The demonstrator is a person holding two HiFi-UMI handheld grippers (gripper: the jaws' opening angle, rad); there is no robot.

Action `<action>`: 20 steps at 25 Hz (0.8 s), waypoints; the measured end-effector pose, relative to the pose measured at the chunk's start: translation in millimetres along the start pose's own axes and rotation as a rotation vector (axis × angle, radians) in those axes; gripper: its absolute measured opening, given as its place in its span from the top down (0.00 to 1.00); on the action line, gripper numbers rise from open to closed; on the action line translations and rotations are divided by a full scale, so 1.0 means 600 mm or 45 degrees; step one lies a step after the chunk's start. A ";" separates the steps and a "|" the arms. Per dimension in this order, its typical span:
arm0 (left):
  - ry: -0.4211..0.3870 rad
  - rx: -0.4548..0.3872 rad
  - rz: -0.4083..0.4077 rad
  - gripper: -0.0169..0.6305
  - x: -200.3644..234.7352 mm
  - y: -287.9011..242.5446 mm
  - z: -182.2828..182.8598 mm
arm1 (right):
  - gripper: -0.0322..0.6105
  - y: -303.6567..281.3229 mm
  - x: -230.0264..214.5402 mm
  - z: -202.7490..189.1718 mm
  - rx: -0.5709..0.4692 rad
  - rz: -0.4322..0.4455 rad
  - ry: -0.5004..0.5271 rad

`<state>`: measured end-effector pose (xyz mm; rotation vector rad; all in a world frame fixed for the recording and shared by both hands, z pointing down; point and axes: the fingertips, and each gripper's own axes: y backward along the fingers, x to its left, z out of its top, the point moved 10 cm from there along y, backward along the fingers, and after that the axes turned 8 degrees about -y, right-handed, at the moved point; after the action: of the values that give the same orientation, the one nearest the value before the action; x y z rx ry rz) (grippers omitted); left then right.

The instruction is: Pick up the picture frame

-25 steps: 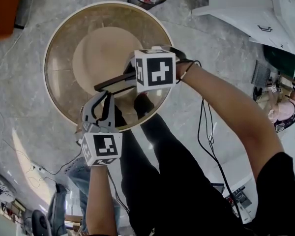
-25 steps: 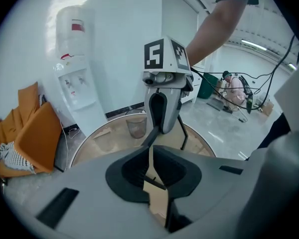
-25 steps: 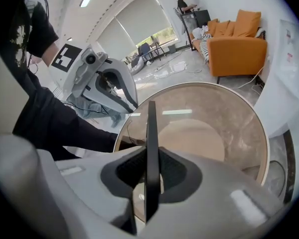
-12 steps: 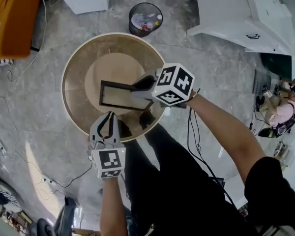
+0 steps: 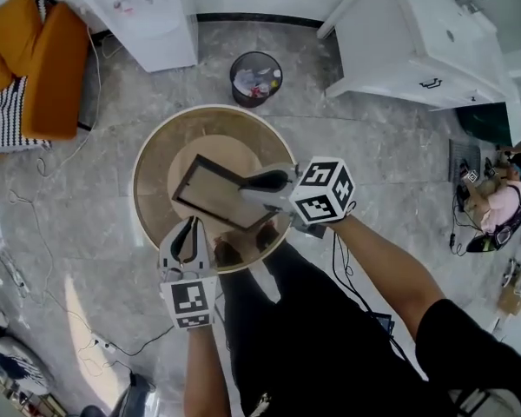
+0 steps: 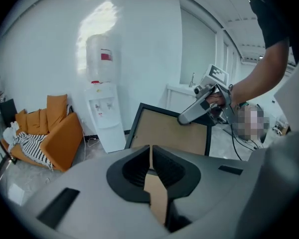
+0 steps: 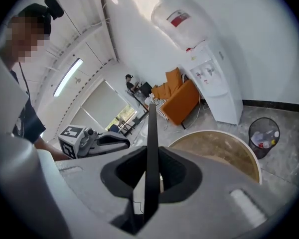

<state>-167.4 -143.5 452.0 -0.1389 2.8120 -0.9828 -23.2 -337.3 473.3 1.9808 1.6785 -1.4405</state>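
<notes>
Grey marble floor (image 5: 87, 189). Person in black (image 5: 330, 337), standing, seen from above. White cabinet (image 5: 417, 42) top right, orange sofa (image 5: 43, 68) top left, white water dispenser (image 5: 148, 16) between them by the wall. Round bench (image 5: 156, 172) with a pale rim at centre, wire bin (image 5: 255, 78) just beyond it on the floor.

Frame (image 5: 210, 194): black border, tan panel, held in the air over the bench and tilted, touching nothing but the right gripper (image 5: 247, 188). That gripper's jaws are clamped on the frame's right-hand border; in the right gripper view the border runs edge-on straight up between the pads.

Left gripper (image 5: 188, 226) hangs just below the frame's near edge, apart from it. Its jaws are clenched to a thin slit with nothing gripped. The left gripper view shows the frame beyond the jaw tips, with the right gripper on its top right corner.
</notes>
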 end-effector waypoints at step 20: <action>0.123 -0.283 0.083 0.92 0.053 0.212 0.157 | 0.85 0.160 0.248 0.072 -0.629 0.091 -0.107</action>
<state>-186.1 -106.3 296.4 -0.0262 2.9867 -0.6782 17.9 -300.7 299.8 1.6630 1.7011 -0.9480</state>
